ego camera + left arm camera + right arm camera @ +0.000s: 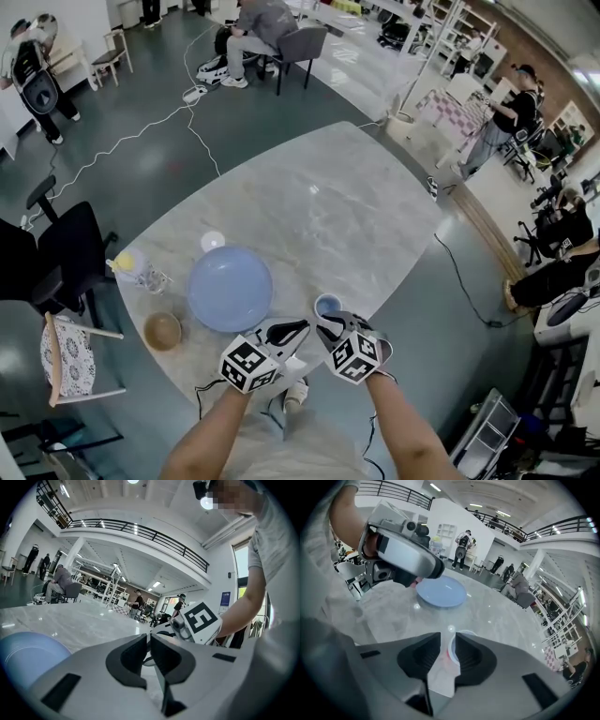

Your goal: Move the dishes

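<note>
Your right gripper (328,325) is straddling the near wall of the small cup (327,302) on the tabletop (319,202), jaws slightly apart. Your left gripper (298,328) is hanging clenched and empty. The cup is seeming light, stiff and slippery, so pinch the wall.

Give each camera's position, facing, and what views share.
Head view: overhead, steeply down at grey marble table; forearms, left gripper, right gripper show.
Left gripper view: behind its jaws, facing the right gripper's marker cube.
Right gripper view: behind its jaws, facing the small white cup.
All share the large pale-blue round plate.
</note>
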`<state>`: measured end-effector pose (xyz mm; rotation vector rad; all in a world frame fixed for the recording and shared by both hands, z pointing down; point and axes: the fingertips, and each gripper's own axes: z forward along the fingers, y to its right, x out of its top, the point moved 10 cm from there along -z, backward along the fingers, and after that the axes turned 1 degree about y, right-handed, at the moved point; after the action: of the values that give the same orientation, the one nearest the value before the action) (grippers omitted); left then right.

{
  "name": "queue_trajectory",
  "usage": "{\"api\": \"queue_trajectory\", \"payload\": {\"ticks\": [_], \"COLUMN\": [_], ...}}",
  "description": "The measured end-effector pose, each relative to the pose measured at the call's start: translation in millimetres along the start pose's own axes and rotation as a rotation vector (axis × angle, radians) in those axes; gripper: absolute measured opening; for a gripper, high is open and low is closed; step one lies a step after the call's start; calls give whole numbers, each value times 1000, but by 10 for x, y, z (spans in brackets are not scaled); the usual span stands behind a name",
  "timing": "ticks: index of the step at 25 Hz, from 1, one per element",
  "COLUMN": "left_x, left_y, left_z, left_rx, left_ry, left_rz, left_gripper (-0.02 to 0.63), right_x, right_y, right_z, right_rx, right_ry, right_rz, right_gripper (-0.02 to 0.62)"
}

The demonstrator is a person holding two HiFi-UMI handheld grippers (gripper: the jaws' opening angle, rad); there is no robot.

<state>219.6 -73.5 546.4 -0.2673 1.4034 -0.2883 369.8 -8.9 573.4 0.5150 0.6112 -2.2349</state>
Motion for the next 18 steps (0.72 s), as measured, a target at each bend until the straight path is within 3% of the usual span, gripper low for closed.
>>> {"api": "queue_trajectory", "payload": {"ticks": [9, 18], "left_x": [-2, 5], "left_y": [10, -30], "left_z": [-3, -107], "left_rx": [9, 30], "left_ry": [-1, 12], "left_rz": [-13, -21], "left_gripper": [21, 21], "right_x": [-99, -114], "right_y": [19, 39], "right_z": [169, 313], "right_rx": [37, 49], "right_ry": [-112, -183], "right_rz": [-87, -91], "right_gripper": [114, 101]}}
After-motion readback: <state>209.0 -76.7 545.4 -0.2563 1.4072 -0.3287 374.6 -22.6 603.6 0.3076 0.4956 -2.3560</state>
